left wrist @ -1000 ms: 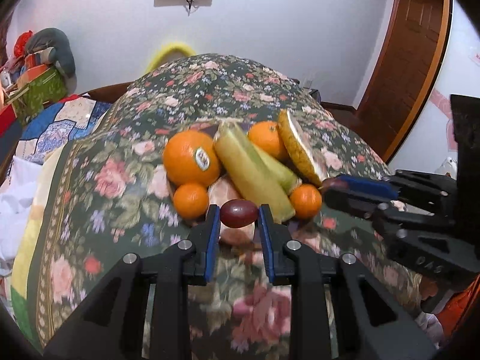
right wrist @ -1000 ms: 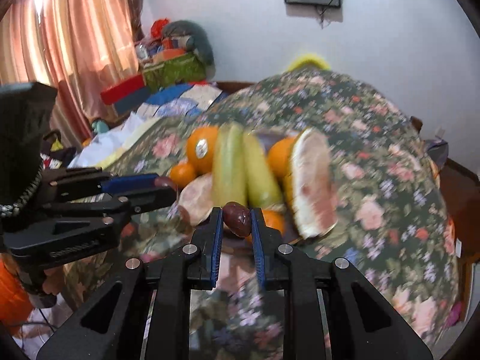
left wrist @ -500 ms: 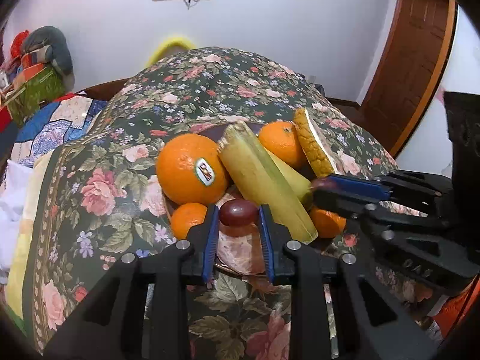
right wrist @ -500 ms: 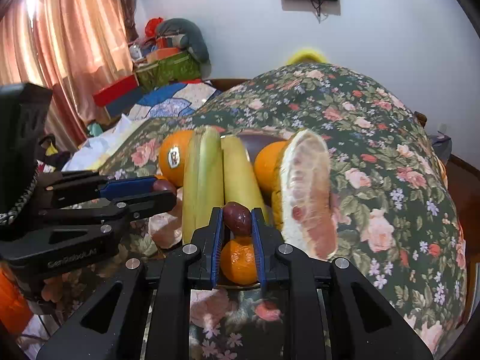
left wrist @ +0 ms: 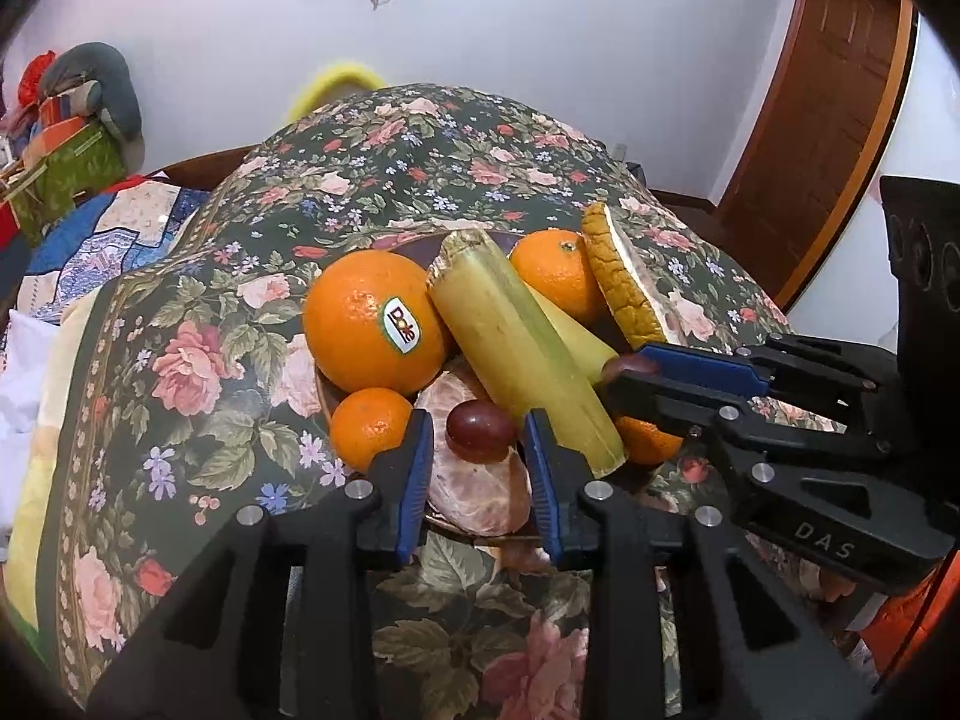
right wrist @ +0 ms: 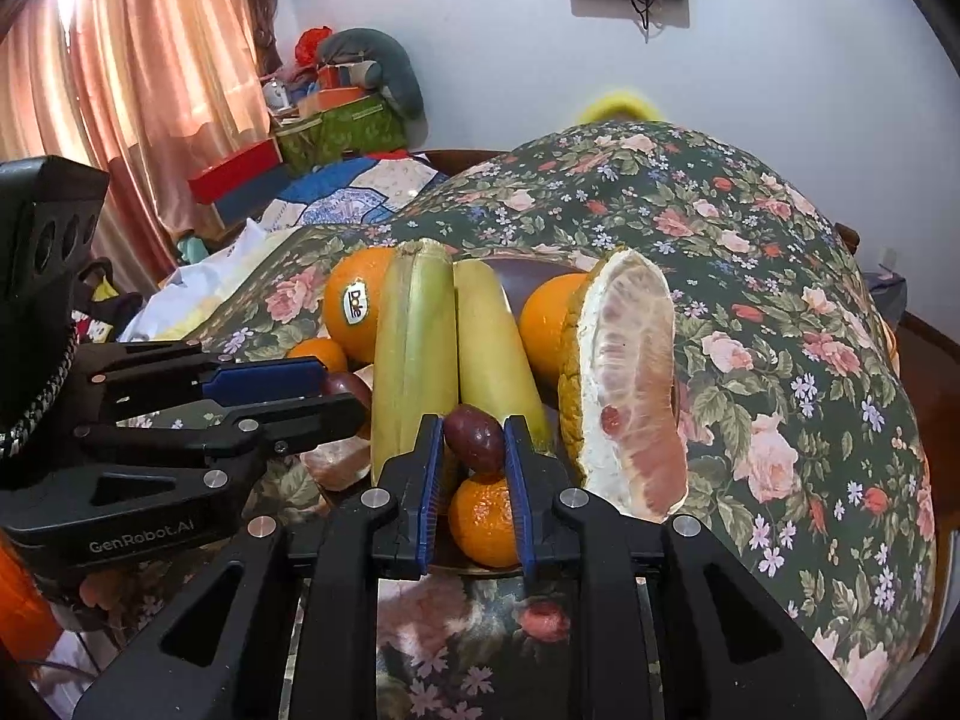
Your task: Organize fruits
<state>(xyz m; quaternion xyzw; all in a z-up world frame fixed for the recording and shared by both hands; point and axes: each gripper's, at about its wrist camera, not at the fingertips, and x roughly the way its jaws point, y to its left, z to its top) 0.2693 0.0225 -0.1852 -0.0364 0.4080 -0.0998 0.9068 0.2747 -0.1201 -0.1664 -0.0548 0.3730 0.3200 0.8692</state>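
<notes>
A dark plate [right wrist: 531, 276] on the floral cloth holds a big stickered orange [left wrist: 372, 324], two pale green stalks [left wrist: 510, 348], a pomelo wedge [right wrist: 630, 384], small tangerines [left wrist: 369, 426] and a peeled pink segment [left wrist: 474, 486]. My left gripper [left wrist: 477, 444] is opening. A dark red grape [left wrist: 480, 431] lies between its pads on the peeled segment, with a gap on each side. My right gripper [right wrist: 470, 438] holds a second grape [right wrist: 474, 435] above a tangerine [right wrist: 480, 516]. Its pads still touch the grape as they begin to part.
The floral cloth [left wrist: 180, 360] covers a domed table that drops away on every side. Each gripper reaches in from the other's side, close over the plate. Boxes and bedding [right wrist: 336, 132] lie at the back left, a wooden door [left wrist: 828, 120] at the right.
Both grippers have come down and closer to the fruit pile. The left jaws have parted, and their grape now rests on the peeled segment.
</notes>
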